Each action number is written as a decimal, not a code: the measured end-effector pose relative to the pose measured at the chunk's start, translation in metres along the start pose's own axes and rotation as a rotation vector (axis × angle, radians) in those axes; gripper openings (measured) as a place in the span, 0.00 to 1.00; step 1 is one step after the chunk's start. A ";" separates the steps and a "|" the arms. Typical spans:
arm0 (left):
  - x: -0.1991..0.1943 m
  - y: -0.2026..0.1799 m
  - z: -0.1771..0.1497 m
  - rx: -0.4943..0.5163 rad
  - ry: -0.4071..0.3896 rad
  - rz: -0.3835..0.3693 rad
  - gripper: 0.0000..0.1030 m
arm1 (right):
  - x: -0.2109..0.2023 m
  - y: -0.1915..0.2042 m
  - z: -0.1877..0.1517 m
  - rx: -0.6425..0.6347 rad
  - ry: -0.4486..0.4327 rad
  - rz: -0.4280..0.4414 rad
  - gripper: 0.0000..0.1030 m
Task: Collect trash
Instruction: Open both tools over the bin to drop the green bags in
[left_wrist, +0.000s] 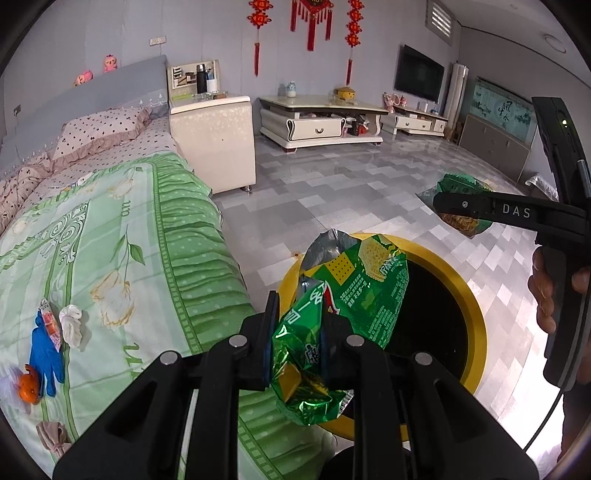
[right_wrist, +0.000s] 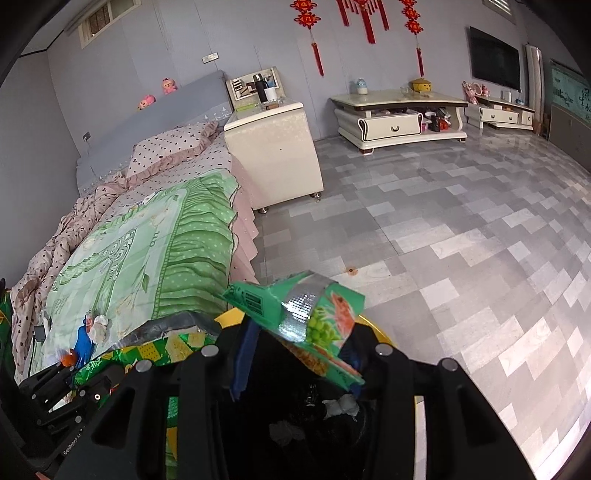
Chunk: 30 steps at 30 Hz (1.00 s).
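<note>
My left gripper is shut on a crumpled green cracker bag and holds it over the near rim of a yellow-rimmed black trash bin beside the bed. My right gripper is shut on a green shrimp-snack bag above the bin's dark opening; it also shows at the right of the left wrist view. On the green bedspread lie a blue glove, a white tissue, a small red wrapper, an orange peel and a beige crumpled wad.
The bed fills the left. A cream nightstand stands past it, a TV cabinet by the far wall. Grey tiled floor lies to the right. Crumpled tissues lie inside the bin.
</note>
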<state>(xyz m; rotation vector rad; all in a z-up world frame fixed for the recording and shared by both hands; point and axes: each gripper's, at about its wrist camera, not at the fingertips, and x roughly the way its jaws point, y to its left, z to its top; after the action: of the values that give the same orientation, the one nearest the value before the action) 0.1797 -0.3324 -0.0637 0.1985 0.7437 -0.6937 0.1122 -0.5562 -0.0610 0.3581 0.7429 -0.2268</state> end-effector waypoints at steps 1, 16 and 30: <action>0.002 0.001 -0.001 -0.002 0.005 -0.004 0.17 | 0.002 -0.001 0.000 0.004 0.005 0.002 0.37; -0.007 0.002 -0.004 -0.017 -0.021 -0.025 0.46 | -0.010 0.002 0.001 0.010 -0.017 -0.011 0.60; -0.057 0.042 -0.008 -0.047 -0.121 0.075 0.85 | -0.041 0.029 -0.004 -0.014 -0.078 0.007 0.70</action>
<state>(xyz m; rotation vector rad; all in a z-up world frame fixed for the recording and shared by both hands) 0.1716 -0.2678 -0.0338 0.1398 0.6327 -0.6111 0.0900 -0.5245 -0.0285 0.3370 0.6659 -0.2279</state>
